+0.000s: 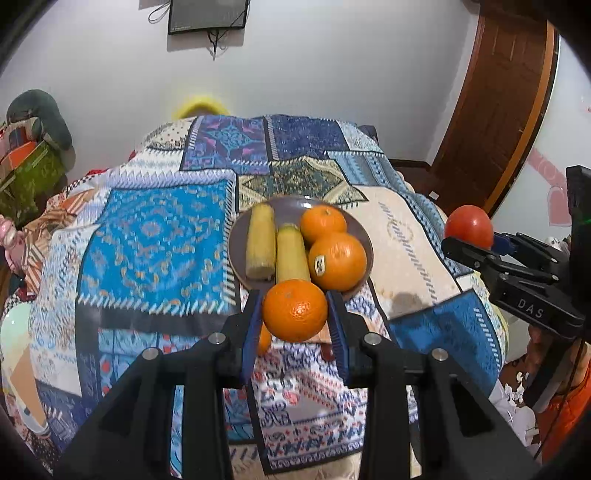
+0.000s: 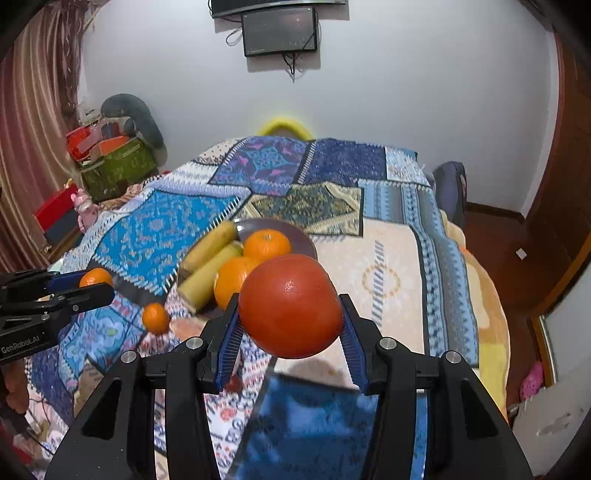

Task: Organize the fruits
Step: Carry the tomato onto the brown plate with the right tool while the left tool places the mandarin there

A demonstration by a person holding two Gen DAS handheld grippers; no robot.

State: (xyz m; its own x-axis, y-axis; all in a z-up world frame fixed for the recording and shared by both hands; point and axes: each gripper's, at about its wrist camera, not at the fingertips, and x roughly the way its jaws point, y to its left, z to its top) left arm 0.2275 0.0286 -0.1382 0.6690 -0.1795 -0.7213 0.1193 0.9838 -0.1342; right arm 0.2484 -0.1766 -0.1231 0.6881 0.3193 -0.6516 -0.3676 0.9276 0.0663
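My left gripper is shut on an orange and holds it above the bed, just in front of a grey plate. The plate holds two oranges and two yellow corn-like pieces. My right gripper is shut on a red tomato, held above the bed on the near side of the plate. A small orange lies loose on the blanket, partly hidden behind my left finger in the left wrist view. Each gripper shows in the other's view.
A patchwork blanket covers the bed. A wooden door stands at the right. Boxes and a green bag are piled at the left by a curtain. A screen hangs on the far wall.
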